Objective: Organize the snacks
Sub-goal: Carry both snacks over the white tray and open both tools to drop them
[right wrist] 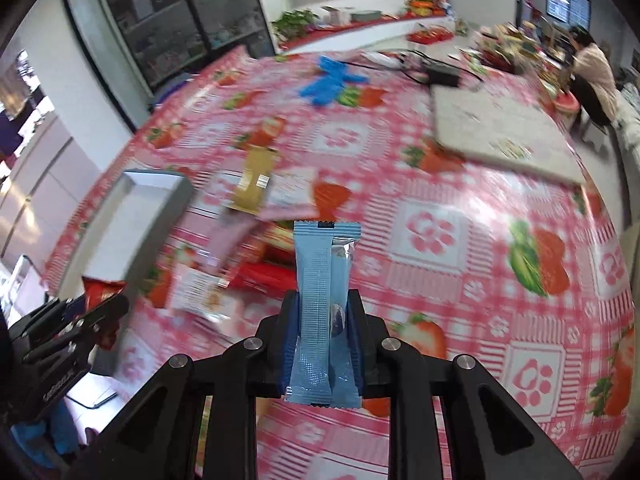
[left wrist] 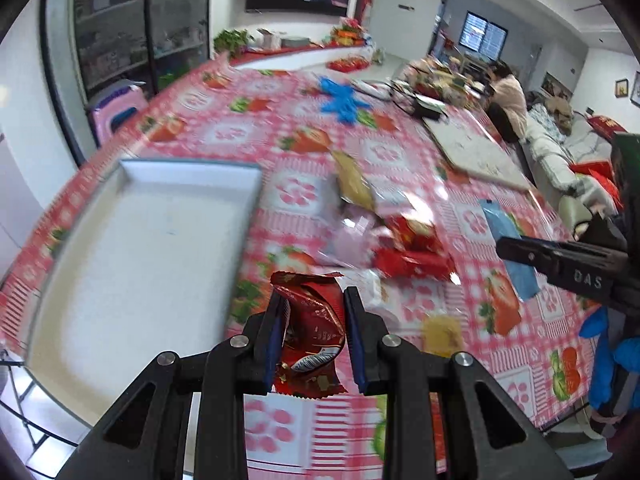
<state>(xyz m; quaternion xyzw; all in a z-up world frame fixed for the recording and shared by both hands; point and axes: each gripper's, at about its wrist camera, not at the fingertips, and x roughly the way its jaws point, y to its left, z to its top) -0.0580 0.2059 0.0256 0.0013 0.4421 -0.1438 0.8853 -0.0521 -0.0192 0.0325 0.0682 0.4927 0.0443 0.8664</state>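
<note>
My left gripper (left wrist: 314, 300) is shut on a dark red snack packet (left wrist: 312, 328) and holds it above the table, just right of a shallow white tray (left wrist: 132, 264). My right gripper (right wrist: 323, 300) is shut on a light blue snack bar packet (right wrist: 320, 312), held upright above the tablecloth. A pile of loose snacks (left wrist: 384, 232) lies in the middle of the table: a gold packet (right wrist: 252, 180), pink packets and red packets (right wrist: 264, 276). The right gripper with its blue packet shows at the right edge of the left wrist view (left wrist: 516, 248). The left gripper shows at the lower left of the right wrist view (right wrist: 100, 312).
The table carries a pink strawberry tablecloth (right wrist: 460, 240). A blue glove (left wrist: 340, 100) lies at the far side. A grey board (left wrist: 476, 152) and cluttered items sit at the far right. A person (left wrist: 508, 100) sits beyond. A glass cabinet (left wrist: 140, 28) stands at the back left.
</note>
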